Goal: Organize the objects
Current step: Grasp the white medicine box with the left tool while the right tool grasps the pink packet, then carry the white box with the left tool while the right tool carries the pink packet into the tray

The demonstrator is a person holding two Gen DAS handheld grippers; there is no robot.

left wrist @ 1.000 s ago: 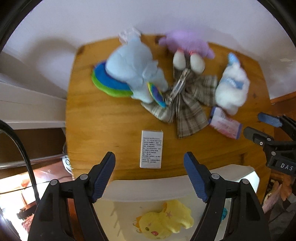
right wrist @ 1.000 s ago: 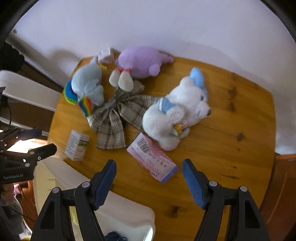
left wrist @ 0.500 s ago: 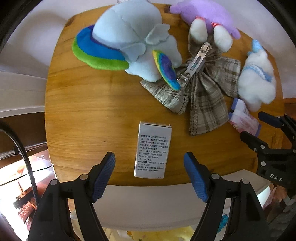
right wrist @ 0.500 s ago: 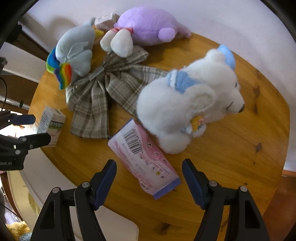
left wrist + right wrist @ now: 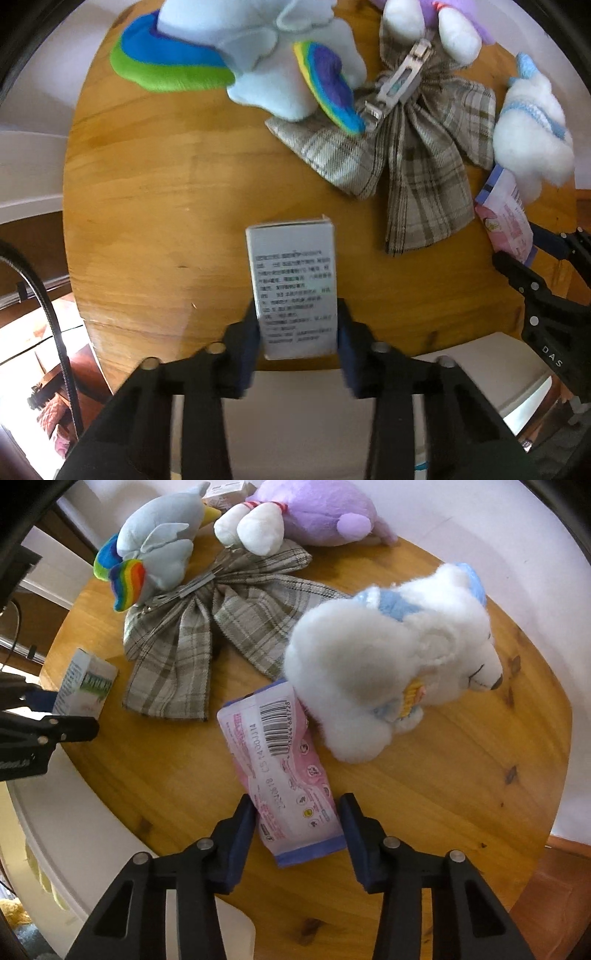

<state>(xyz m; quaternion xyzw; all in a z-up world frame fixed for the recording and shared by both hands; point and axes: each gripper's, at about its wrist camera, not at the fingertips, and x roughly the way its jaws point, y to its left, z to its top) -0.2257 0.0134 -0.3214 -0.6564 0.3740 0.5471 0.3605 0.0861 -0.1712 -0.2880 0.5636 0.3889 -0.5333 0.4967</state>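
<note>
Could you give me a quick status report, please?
Left gripper shut on white printed carton. Right gripper straddling pink wipes packet, not clamped. White plush dog touches packet.

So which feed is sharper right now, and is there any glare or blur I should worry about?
Right wrist view is sharper: the barcode on the pink packet reads cleanly. Left wrist view is soft: the white box print and the left gripper pads smear, and bright overexposure sits at lower left. Both bend at the edges.

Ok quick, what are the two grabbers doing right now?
Left gripper: shut on the white box.
Right gripper: around the pink packet, but whether it is gripping cannot be told.
</note>
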